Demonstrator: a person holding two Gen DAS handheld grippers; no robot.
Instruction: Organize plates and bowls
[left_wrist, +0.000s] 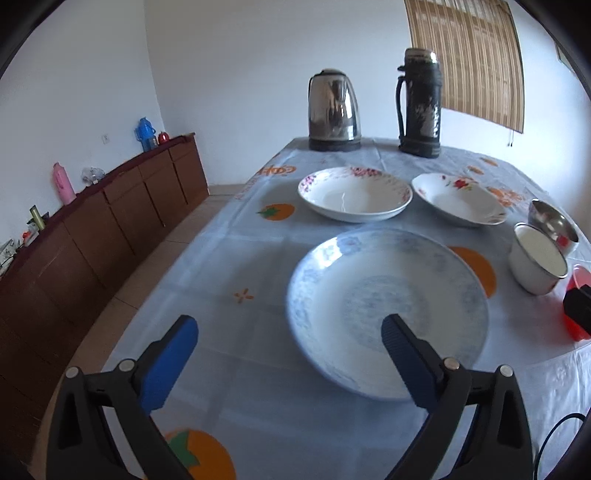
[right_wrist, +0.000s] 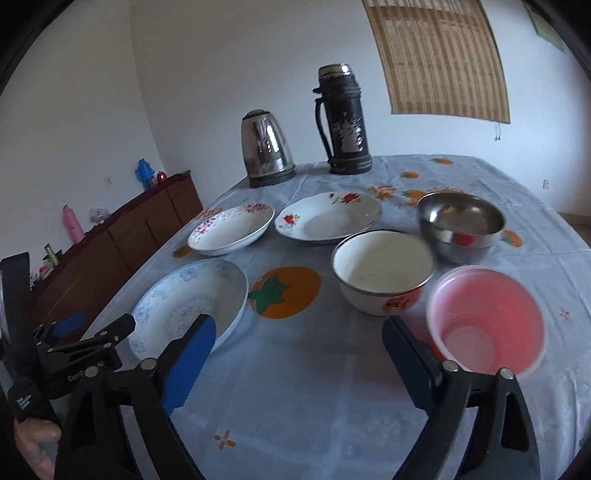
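Left wrist view shows me my left gripper (left_wrist: 290, 356) spread wide with nothing in it, its right finger over the near rim of the blue-patterned plate (left_wrist: 388, 314) without gripping it, its left finger over bare cloth. That plate lies flat on the bench (left_wrist: 229, 266) nearest me. Beyond it sit the pink-flowered plate (left_wrist: 354, 194) and, just to its right, the red-flowered plate (left_wrist: 458, 199), close but apart. At the far end stand a steel kettle (left_wrist: 334, 110) and a dark thermos (left_wrist: 419, 103).

From the right wrist camera I see my right gripper (right_wrist: 299, 349) also wide apart and empty, hovering over open cloth; no earlier picture lets me say more. Its right finger is just beside the pink plastic cup (right_wrist: 484, 321) and I cannot tell whether they touch. Behind the cup are the white enamel bowl (right_wrist: 382, 271) and the steel bowl (right_wrist: 460, 225), near each other; whether their rims meet I cannot tell. The left gripper shows at this view's left edge by the blue-patterned plate.
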